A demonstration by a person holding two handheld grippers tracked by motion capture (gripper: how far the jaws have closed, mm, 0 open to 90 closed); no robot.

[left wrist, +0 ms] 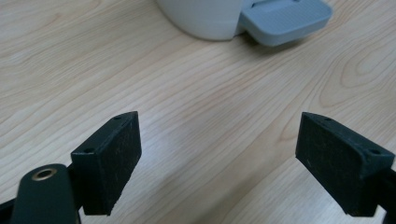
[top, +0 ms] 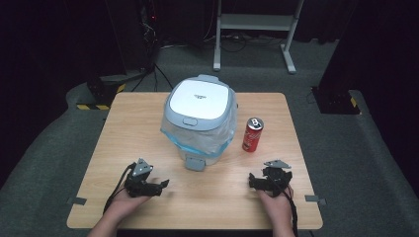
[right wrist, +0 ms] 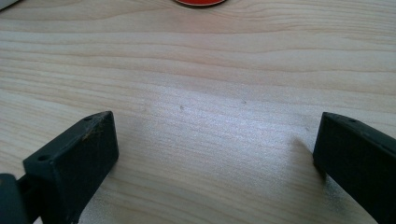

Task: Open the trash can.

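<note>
Nearest the high camera, a person's two hands come in over the near edge of the wooden table, each holding a black gripper. The left gripper rests low over the table's near left part; in its own view its two black jaws stand wide apart with nothing but bare wood grain between them. The right gripper sits over the near right part, and its own view likewise shows the jaws spread wide — empty, with pale wood between. A grey three-cornered plate tops each gripper, and a dark cable trails back along each wrist.

Beyond the hands, at the middle of the table, stands a small pedal bin with a white and grey-blue lid that is closed. A clear plastic liner with a blue edge hangs out around its body below the lid. Its grey foot pedal juts from the base toward the person; the left gripper view catches the pedal and the white base at its top edge.

Just beside the bin, to its right, a red soda can stands upright — apart from the bin, not touching it. The can's red bottom rim peeks in at the top of the right gripper view.
</note>
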